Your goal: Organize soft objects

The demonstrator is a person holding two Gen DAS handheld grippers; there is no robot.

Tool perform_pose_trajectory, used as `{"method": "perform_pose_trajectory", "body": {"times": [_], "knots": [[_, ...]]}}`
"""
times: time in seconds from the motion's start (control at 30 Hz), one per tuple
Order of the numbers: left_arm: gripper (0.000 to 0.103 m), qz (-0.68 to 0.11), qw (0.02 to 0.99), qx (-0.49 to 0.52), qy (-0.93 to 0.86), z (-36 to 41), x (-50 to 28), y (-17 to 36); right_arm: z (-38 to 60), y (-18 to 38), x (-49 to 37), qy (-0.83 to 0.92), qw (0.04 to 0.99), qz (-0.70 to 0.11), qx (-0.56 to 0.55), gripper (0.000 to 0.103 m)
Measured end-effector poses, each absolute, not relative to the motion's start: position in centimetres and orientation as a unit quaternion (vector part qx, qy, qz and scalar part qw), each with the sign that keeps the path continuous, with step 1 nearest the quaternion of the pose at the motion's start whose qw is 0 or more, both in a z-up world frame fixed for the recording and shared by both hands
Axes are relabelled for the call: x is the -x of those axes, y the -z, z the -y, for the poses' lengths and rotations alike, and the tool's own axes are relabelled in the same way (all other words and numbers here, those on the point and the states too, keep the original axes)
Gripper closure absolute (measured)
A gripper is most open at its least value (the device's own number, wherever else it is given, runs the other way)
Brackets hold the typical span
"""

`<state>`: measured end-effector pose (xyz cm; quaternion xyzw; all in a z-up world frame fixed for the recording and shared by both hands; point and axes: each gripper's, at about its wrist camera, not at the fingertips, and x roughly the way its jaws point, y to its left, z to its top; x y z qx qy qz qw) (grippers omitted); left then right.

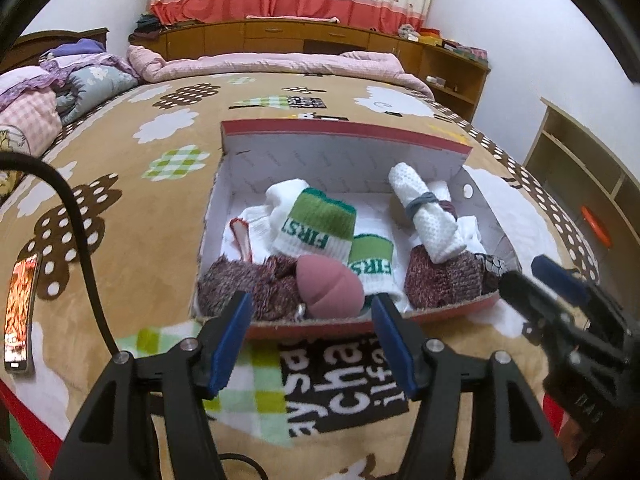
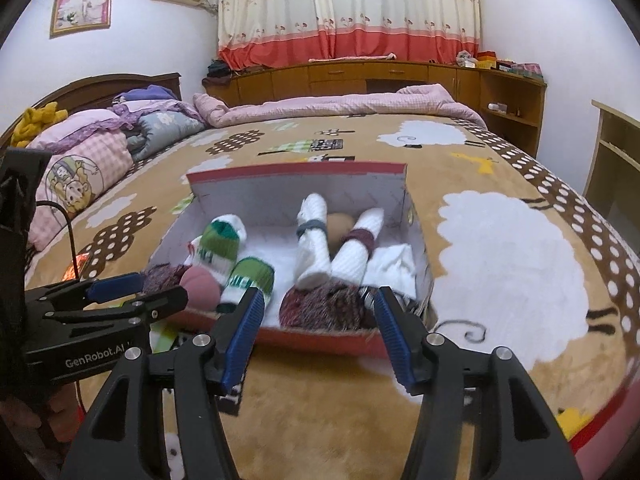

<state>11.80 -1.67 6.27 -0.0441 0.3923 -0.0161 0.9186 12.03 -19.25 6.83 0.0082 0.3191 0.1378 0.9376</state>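
Now both grippers hang in front of the box (image 1: 344,136), which stands on the bed cover (image 1: 132,184) and holds all the soft things. The left gripper (image 1: 312,316) is wide and carries nothing; just ahead of it, between its fingers, lies the pink sponge (image 1: 330,290), touching the near wall of the box, with one green-topped sock (image 1: 372,264) beside it to the right and another green-topped sock (image 1: 316,220) behind it. The right gripper (image 2: 318,316) is also wide and empty; directly ahead of it lies a speckled knitted piece (image 2: 324,304), and beyond that two rolled white cloths (image 2: 312,240), each with a band around it. I judge that the box is nearly filled and the step in hand is to tidy or take one item. To do it well, the left gripper should come down from above over the near wall, not push through it, because the cardboard rim is low but can catch a fingertip. The sponge is soft and round, so a gentle closing at its middle seems best. Open room is good above the box and to the left of the left gripper, where only a phone (image 1: 20,312) lies on the cover. To its right the other gripper is near, so the two should keep apart.
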Motion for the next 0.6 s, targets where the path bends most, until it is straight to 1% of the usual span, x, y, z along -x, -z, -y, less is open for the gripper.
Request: {"method": "perform_pose_trajectory", "body": {"times": [0.37,0.47,0.6], "knots": [[0.037,-0.396,0.917,0.05,0.002,1.4,-9.9,-4.7,18.2,-3.7,-10.7,-0.123,0.931,-0.344,-0.016,0.044],[0.037,-0.403,0.914,0.046,0.001,1.6,-9.7,-3.8,18.0,-2.6,-10.8,-0.126,0.923,-0.362,-0.019,0.044],[0.037,-0.414,0.909,0.043,0.003,2.0,-9.9,-2.9,18.1,-2.1,-10.9,-0.123,0.921,-0.368,-0.021,0.044]]}}
